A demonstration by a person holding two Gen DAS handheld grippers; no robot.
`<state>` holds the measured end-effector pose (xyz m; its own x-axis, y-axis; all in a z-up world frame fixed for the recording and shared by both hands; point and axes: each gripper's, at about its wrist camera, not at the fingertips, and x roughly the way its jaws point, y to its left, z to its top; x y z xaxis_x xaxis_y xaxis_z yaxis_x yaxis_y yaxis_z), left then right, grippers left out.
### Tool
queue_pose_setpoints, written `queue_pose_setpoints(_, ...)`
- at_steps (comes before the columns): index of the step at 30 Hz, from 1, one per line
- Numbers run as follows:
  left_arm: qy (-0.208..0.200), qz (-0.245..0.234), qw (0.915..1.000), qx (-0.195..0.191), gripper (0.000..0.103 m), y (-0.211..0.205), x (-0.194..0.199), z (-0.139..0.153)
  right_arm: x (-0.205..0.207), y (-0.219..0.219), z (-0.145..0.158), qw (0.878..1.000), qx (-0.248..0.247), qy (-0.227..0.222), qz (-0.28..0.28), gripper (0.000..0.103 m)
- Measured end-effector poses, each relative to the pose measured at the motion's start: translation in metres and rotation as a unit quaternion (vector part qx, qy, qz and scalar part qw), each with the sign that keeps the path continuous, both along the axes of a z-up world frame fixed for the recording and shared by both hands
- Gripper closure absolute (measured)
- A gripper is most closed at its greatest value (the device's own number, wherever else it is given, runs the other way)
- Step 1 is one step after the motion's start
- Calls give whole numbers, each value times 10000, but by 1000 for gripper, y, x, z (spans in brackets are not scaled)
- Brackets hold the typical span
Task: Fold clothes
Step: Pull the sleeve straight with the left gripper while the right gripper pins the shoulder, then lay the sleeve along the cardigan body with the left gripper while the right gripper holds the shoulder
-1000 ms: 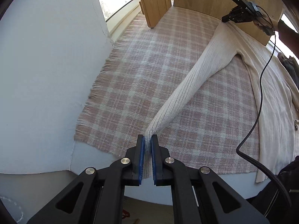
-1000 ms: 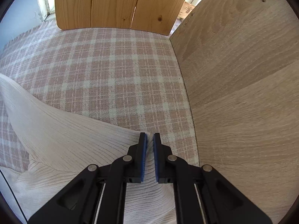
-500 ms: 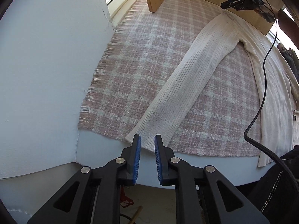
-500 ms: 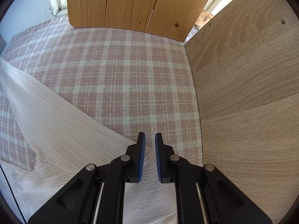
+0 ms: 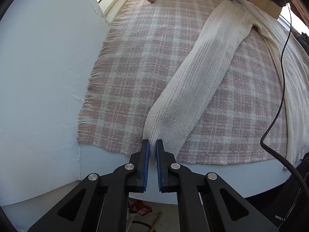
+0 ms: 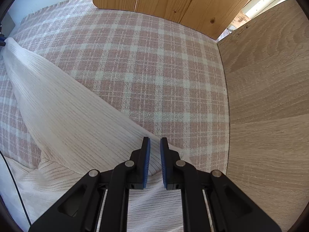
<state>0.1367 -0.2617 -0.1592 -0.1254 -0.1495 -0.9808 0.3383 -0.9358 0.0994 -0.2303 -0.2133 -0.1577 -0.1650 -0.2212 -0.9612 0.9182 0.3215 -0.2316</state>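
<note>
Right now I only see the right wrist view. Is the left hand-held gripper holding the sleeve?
Observer: Yes. The left hand-held gripper is shut on the sleeve at its cuff end.
Operator: Where is that cuff?
Observer: At the near edge of the plaid blanket.
Operator: And how far does the sweater body come?
Observer: The hem of the sweater reaches that same near edge, off to the right of the cuff.
</note>
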Motion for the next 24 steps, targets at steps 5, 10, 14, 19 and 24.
queue_pose_setpoints(5,177,-174,9996,-106,96,32,3,27,-7,-3,13,9998,-25,-86,161,92)
queue_pose_setpoints(10,104,-344,9994,5,96,64,4,37,8,-3,14,9974,186,-148,687,84)
queue_pose_setpoints(14,82,-293,9995,53,96,41,4,24,21,-7,-3,9936,504,-45,1007,79)
queue_pose_setpoints(19,73,-241,9996,119,96,44,9,30,25,-17,-13,9901,602,63,1266,69)
queue_pose_setpoints(24,39,-173,9997,140,96,38,8,21,15,-45,-23,9874,830,1,1350,54)
